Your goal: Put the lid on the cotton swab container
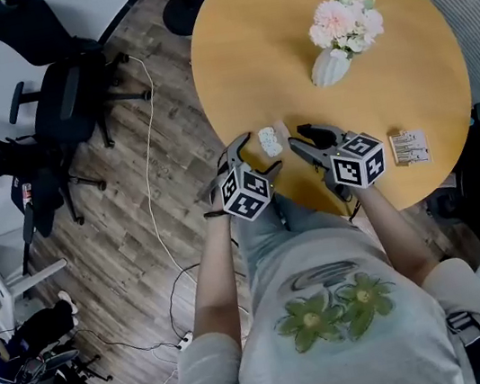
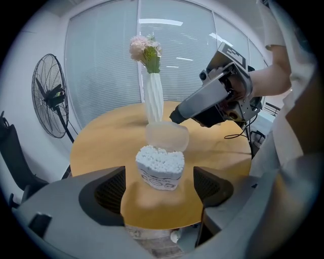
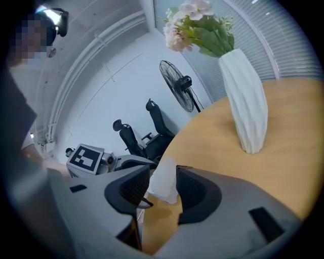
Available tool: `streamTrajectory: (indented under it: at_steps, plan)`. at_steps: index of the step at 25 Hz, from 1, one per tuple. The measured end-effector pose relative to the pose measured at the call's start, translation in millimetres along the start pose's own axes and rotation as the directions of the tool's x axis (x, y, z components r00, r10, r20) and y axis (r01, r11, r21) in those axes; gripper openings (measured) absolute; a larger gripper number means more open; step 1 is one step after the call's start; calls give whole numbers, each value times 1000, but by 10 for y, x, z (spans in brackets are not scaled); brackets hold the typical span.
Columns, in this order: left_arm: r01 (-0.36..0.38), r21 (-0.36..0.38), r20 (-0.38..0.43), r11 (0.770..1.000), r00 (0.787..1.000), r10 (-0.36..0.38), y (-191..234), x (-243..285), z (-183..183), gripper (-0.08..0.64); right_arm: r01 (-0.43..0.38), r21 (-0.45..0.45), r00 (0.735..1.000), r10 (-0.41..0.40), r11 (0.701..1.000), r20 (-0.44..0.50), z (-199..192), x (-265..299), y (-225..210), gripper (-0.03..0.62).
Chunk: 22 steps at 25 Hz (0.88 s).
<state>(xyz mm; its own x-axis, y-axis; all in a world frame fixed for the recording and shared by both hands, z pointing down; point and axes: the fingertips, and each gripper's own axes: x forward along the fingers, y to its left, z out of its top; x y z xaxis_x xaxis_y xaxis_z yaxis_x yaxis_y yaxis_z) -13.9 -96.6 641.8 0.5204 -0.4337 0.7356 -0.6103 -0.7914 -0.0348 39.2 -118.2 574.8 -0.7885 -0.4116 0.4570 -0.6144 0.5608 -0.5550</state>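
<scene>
The cotton swab container (image 1: 269, 142), a small clear tub packed with white swabs, stands near the round table's front edge. In the left gripper view the container (image 2: 160, 166) sits between the jaws of my left gripper (image 2: 159, 184), which is open with a gap on each side. Just behind the container is its translucent lid (image 2: 167, 135), upright. My right gripper (image 3: 162, 184) is shut on the lid (image 3: 163, 181), whose sides fill the space between the pads. In the head view the left gripper (image 1: 255, 158) and the right gripper (image 1: 298, 140) flank the container.
A white vase of pink flowers (image 1: 329, 67) stands further back on the wooden table (image 1: 402, 68). A small printed box (image 1: 409, 147) lies at the right near the edge. Black office chairs (image 1: 59, 89) and a cable are on the floor at left; a standing fan (image 2: 50, 96) is beyond the table.
</scene>
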Motion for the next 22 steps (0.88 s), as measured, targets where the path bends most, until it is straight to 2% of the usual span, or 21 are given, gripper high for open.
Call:
streamTrajectory:
  at_steps: [6,9,20,22]
  plan:
    - [9,11,-8,1000,1000,-9,-5,65,23,423,-35,22,999,35,999,-6,3,99,32,150]
    - [22,24,-15,999,1000,-21,-11,70,30,423,-43,32,999,43,999,-11,-4,126,54,114]
    - [58,57,-34,997,998,-56,15,166,-20,422,-58,84,998,59,995,-8,1,152,76,114]
    - [64,64,-38,996,997,-61,10,196,-28,422,-57,89,998,58,994,-3,8,136,56,81]
